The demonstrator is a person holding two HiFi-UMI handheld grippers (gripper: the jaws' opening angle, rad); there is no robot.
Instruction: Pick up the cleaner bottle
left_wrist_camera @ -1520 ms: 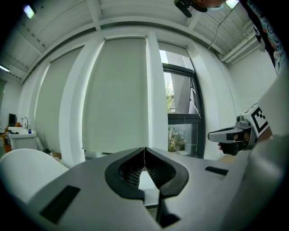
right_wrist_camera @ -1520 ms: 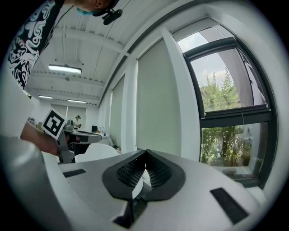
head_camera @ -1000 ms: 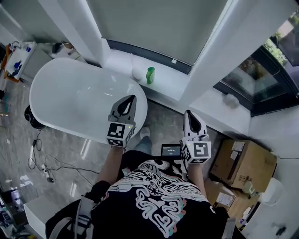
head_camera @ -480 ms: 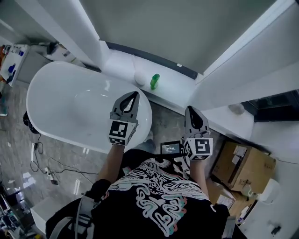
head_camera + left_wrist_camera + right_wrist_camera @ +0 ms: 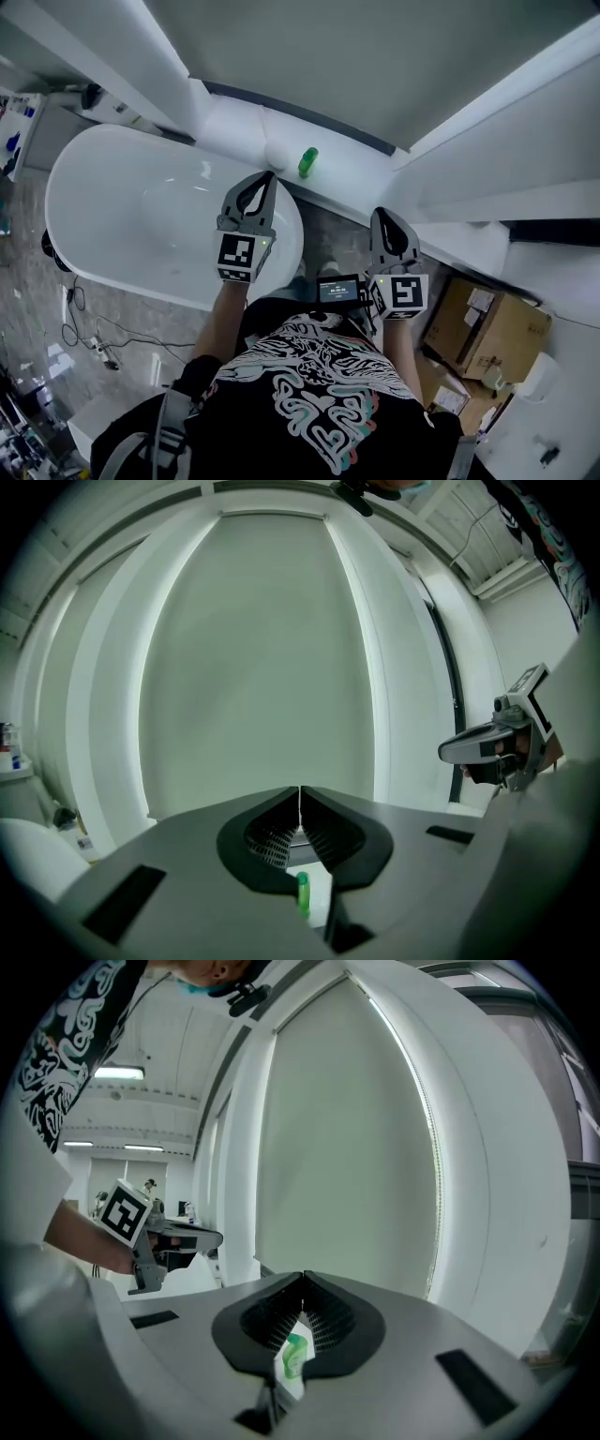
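Green cleaner bottle (image 5: 307,161) on ledge (image 5: 349,174), not yet picked up.
L gripper (image 5: 271,176) & R gripper (image 5: 380,214) both clenched, empty, apart from bottle; approach + grasp to do.

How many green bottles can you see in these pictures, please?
1. The green bottle stands on the white ledge, just beyond the tub. The far-left shelf is too small to tell whether it holds more.

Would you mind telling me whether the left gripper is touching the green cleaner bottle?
Apart. The head view shows bare white ledge between the left gripper, its jaws shut, and the green cleaner bottle.
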